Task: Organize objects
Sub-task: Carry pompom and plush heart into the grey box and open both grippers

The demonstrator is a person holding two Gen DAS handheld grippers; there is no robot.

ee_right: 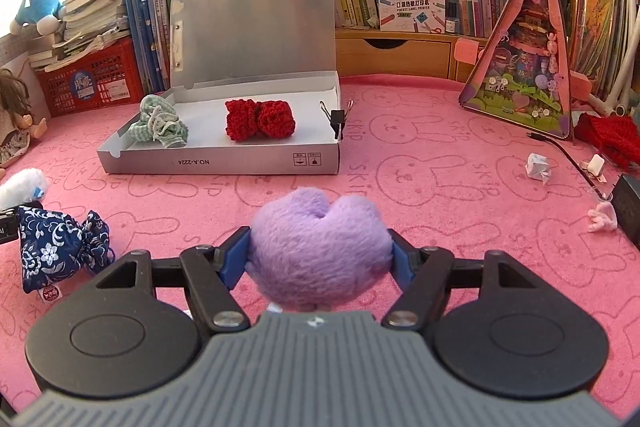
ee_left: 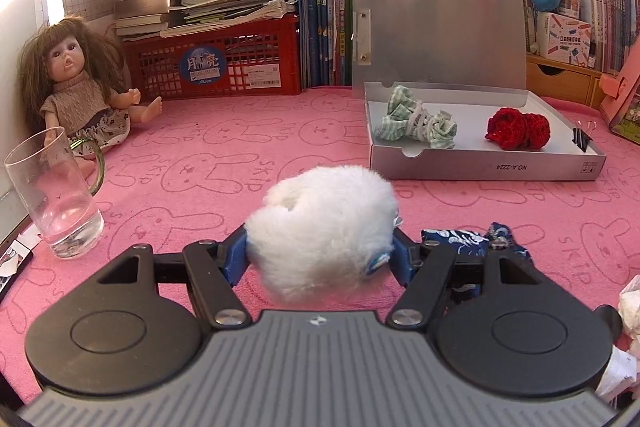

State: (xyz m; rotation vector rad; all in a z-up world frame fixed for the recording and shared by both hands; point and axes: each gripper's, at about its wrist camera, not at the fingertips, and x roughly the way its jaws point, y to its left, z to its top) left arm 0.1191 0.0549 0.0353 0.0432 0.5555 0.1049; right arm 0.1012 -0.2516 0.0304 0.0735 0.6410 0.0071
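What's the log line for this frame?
left: shut on white puff | right: shut on purple puff | box: open, three items

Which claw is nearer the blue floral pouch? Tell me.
Left. The blue floral pouch lies just beside the left claw, right of its fingers. The right claw, shut on a purple plush, sits farther off; the pouch lies well to its left.

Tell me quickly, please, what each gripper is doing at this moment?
Left gripper: shut on the white fluffy scrunchie.
Right gripper: shut on the purple fluffy scrunchie.
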